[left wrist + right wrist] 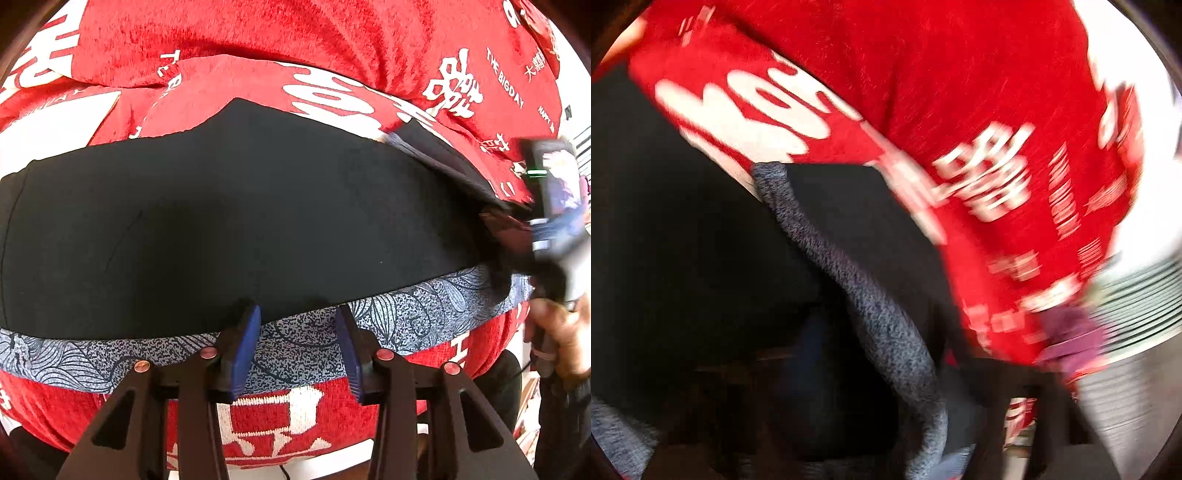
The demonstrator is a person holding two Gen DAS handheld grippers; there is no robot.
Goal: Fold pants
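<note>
Black pants [229,221] with a blue-grey patterned waistband [406,314] lie flat on a red cloth with white lettering [295,40]. My left gripper [297,332] is open, its blue pads either side of the waistband at the near edge, holding nothing. My right gripper [506,229] is at the pants' right end, blurred, and seems shut on a lifted flap of the black fabric [443,158]. In the right wrist view the black fabric [849,221] and grey band [886,325] drape over the fingers, which are hidden by cloth and blur.
The red cloth [960,74] covers a rounded surface that drops off at the near edge. A hand [565,332] holds the right gripper. White slatted objects [1145,302] and a purple item [1071,336] sit at the right.
</note>
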